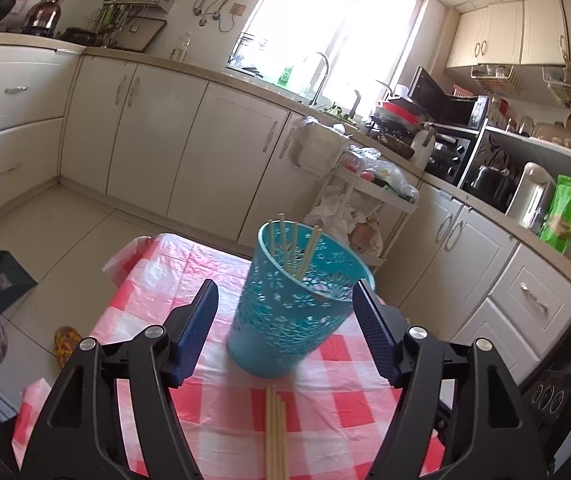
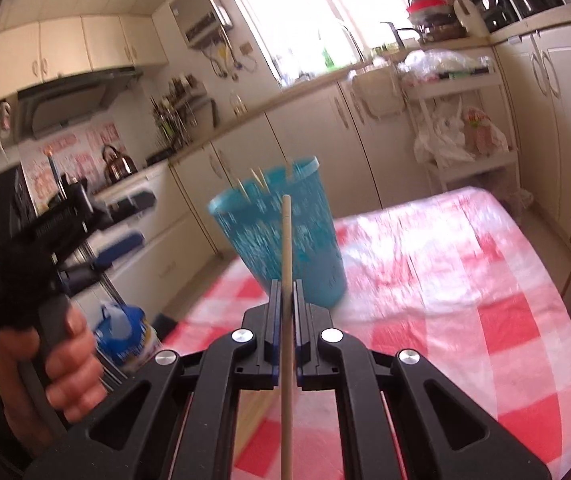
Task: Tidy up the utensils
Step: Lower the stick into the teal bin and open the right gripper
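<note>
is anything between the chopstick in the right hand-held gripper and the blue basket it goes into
Nothing visible blocks it. The right hand-held gripper is shut on one chopstick, its tip pointing at the blue basket just ahead. The basket's mouth is open, with a few chopsticks already standing inside and room beside them.

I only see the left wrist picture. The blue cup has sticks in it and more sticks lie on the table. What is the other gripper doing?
Observer: The right gripper is shut on one chopstick, which points up toward the blue cup.
Operator: Is that chopstick in the cup yet?
Observer: No. It stands in front of the cup, not inside it.
Operator: Who holds my gripper?
Observer: A hand grips the handle of the left gripper, at the left of the right wrist view, beside the checked table.
</note>
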A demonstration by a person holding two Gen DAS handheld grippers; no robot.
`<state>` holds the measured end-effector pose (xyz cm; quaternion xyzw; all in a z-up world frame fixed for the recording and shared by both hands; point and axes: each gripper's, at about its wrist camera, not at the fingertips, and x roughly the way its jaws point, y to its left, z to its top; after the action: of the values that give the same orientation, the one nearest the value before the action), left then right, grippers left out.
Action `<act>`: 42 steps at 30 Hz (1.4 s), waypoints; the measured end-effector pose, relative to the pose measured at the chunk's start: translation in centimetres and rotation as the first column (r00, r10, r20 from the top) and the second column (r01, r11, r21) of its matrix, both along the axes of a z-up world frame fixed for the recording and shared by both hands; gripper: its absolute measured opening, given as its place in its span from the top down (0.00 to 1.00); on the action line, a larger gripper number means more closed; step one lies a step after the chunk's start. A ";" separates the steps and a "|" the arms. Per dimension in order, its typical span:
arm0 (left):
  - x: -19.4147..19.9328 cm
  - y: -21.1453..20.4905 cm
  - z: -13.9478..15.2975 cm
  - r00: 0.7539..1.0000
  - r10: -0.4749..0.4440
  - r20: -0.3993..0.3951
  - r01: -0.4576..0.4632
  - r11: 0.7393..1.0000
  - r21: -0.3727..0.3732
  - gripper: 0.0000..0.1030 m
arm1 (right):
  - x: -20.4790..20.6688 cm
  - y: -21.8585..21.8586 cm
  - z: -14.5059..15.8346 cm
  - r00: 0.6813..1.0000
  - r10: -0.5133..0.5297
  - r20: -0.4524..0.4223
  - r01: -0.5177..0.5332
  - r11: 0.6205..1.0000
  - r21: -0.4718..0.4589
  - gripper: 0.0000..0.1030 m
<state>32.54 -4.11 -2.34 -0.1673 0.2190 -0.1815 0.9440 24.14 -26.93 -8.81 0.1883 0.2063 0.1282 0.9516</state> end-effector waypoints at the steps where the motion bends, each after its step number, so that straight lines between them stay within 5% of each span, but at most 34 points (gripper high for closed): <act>1: -0.3 -0.1 0.4 1.000 -0.006 0.005 0.006 1.000 -0.013 0.36 | 0.2 0.0 0.8 1.000 -0.001 0.031 0.000 1.000 0.021 0.94; 10: -2.1 0.0 3.8 0.997 -0.027 0.072 0.031 0.997 -0.065 0.30 | 4.3 0.7 6.3 0.980 -0.022 0.199 -0.002 0.993 0.120 0.94; 25: 0.9 3.7 1.4 0.999 0.044 -0.002 -0.043 0.991 -0.128 0.29 | 13.1 0.6 10.4 0.933 -0.142 0.332 0.069 0.972 0.223 0.94; 33: 2.5 4.4 -0.4 0.997 0.059 -0.042 -0.064 0.989 -0.135 0.29 | 17.0 2.5 8.0 0.956 -0.152 0.252 0.129 0.986 0.106 0.94; 42: 1.4 4.7 0.2 0.997 0.069 -0.033 -0.072 0.989 -0.132 0.29 | 14.8 2.3 4.7 0.985 -0.096 0.143 0.093 0.995 0.032 0.84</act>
<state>33.94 0.61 -2.15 -0.2401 0.2139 -0.1598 0.9333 38.91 -24.63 -4.16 0.2004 0.1263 0.0988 0.9665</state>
